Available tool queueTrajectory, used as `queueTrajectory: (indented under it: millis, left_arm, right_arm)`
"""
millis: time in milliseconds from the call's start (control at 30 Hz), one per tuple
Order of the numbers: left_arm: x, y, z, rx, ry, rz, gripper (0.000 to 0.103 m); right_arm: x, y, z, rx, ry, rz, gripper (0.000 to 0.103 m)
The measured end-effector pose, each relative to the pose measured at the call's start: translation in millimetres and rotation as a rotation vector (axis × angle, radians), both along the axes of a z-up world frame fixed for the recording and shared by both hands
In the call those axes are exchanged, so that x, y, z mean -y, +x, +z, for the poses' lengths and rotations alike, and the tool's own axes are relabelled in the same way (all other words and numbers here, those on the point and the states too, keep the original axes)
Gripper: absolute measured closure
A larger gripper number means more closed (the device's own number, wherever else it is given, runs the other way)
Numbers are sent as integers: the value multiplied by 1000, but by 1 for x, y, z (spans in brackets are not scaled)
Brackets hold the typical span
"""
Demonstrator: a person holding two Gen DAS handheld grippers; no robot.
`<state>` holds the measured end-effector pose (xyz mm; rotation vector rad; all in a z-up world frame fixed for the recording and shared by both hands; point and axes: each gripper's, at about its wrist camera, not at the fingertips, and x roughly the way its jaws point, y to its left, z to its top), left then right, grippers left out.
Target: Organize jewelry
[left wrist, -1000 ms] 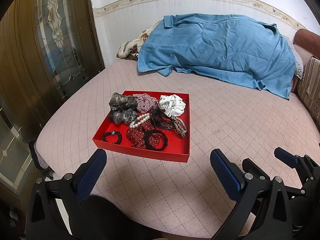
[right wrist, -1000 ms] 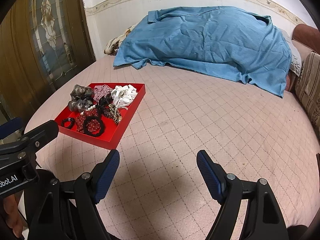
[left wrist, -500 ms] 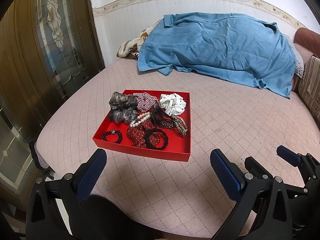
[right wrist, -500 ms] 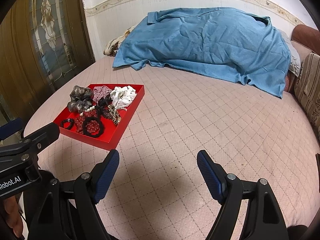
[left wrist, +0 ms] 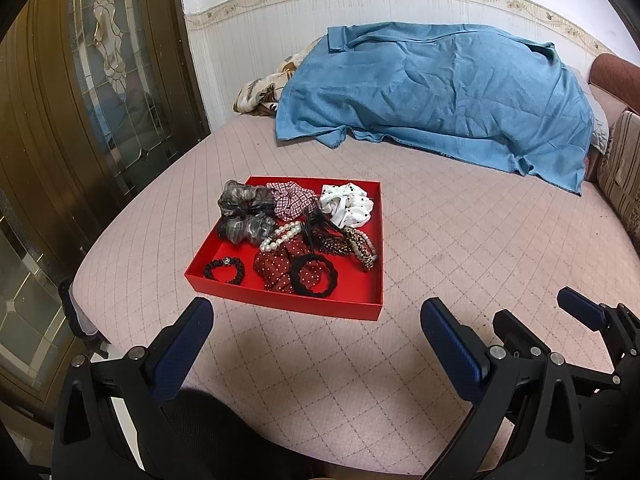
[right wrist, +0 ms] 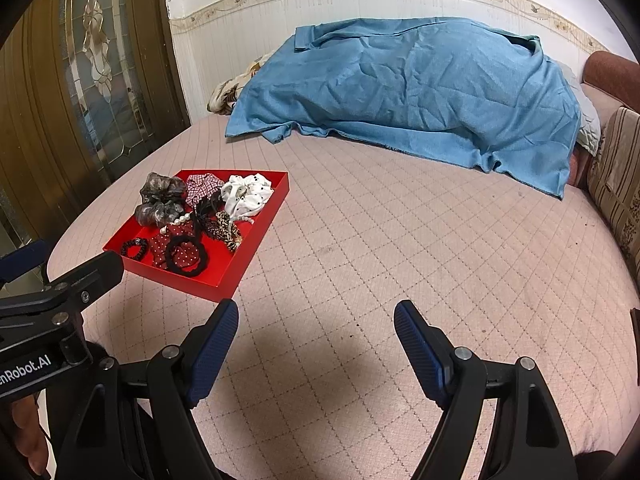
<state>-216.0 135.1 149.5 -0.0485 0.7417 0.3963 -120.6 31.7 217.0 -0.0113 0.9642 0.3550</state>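
Little had moved since the earlier frames; both views had only drifted slightly, the red tray (left wrist: pixel 362 307) sitting a touch differently in frame.

From the left wrist, the left hand-held gripper (left wrist: pixel 316 330) hung over the bed (left wrist: pixel 460 240) with jaws wide apart and nothing between them; the tray lay just ahead, heaped with scrunchies, a pearl bracelet (left wrist: pixel 280 238), a black hair tie (left wrist: pixel 314 276) and a small beaded bracelet (left wrist: pixel 224 270); the tangled middle was hard to make out.

From the right wrist, the right hand-held gripper (right wrist: pixel 316 334) also stood spread and empty, the tray well off to its left.

Everything lay mixed in the tray, which would fit either gathered-up or awaiting sorting; any pick would call for a fine pinch on one loose piece.
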Motion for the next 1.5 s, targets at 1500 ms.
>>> queueTrajectory:
  millis: [1500]
  left_arm:
    - [-8,5,-14,-42,-30,3,0]
  right_arm:
    - [-4,-2,-9,-5,-15,17,18]
